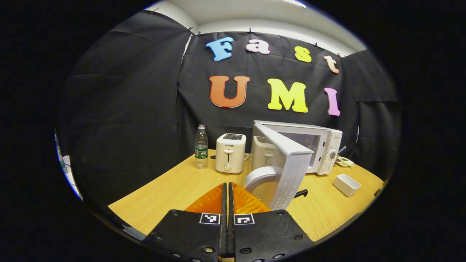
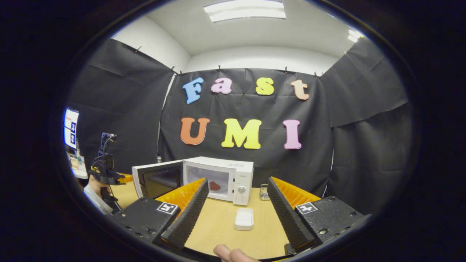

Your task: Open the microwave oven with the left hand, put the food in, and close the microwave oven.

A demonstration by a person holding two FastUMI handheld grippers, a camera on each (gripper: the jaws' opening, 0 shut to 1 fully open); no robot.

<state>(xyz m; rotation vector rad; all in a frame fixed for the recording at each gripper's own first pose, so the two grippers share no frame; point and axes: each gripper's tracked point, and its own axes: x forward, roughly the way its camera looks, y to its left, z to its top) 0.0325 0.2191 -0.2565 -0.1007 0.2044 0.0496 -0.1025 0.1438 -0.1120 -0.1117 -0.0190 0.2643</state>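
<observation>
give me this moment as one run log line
microwave door: open | food: inside microwave | left gripper: shut, empty, near door | right gripper: open, empty | white dish: on table

We see the left gripper (image 1: 227, 189) at the bottom of its view: black textured plates with screws, each bearing a square black-and-white marker. The right gripper (image 2: 236, 193) has ribbed fingers (image 2: 189, 214) and like markers. At lower left, a white sleeve (image 2: 95, 200).
</observation>
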